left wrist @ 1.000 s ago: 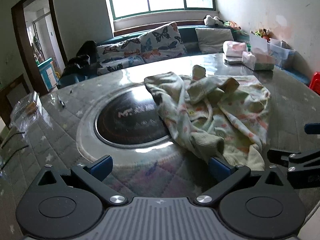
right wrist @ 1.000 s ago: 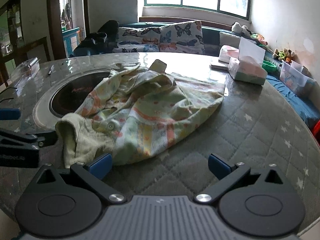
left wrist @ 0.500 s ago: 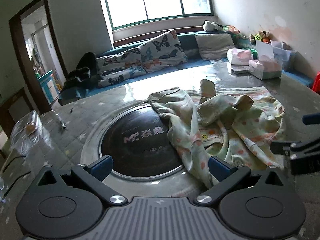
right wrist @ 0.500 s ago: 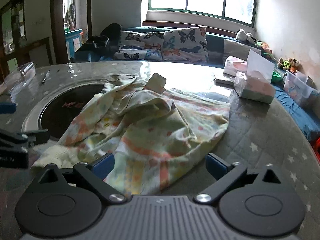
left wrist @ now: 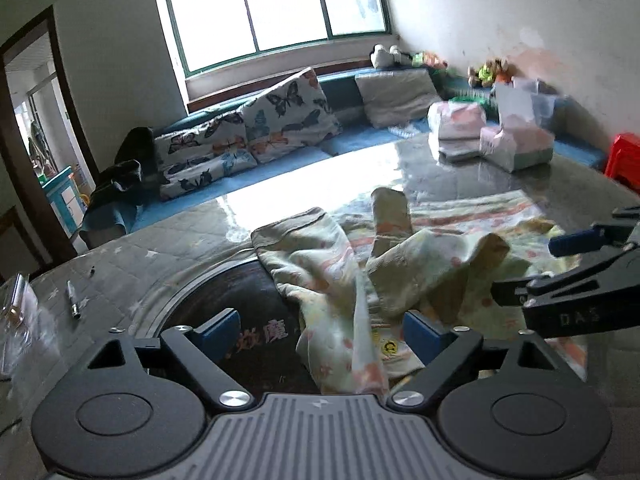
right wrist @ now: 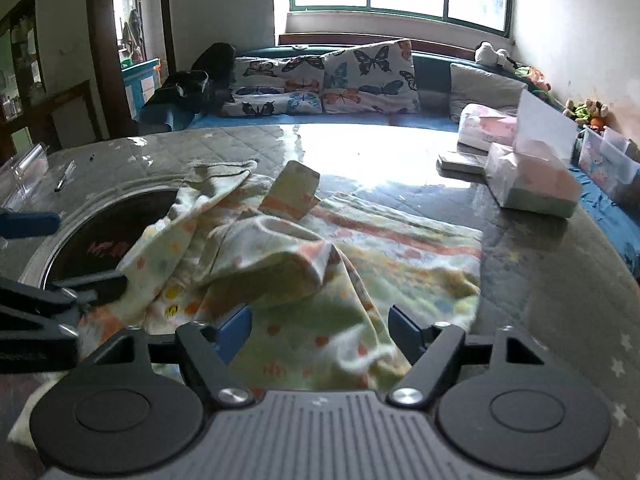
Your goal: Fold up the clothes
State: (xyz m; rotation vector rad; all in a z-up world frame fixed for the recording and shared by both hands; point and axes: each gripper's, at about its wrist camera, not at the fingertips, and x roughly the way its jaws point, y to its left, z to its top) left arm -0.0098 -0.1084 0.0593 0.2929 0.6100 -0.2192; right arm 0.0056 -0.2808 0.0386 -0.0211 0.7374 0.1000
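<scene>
Crumpled garment (left wrist: 384,280) lying between the blue pads of the left gripper (left wrist: 320,330) (jaws just been closing, not yet pinching). Same cloth under the right gripper (right wrist: 320,330), also narrowing, pads still clear. Table (right wrist: 540,280) beneath.

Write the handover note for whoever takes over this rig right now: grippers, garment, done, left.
Left hand-held gripper: jaws just been closing, cloth between them, pads not yet pressing.
Right hand-held gripper: same, closing over the near edge, no grip yet.
Garment: crumpled on the table, partly over the dark round inset.
Done: no fold yet.
Left: grip, spread flat, fold.
</scene>
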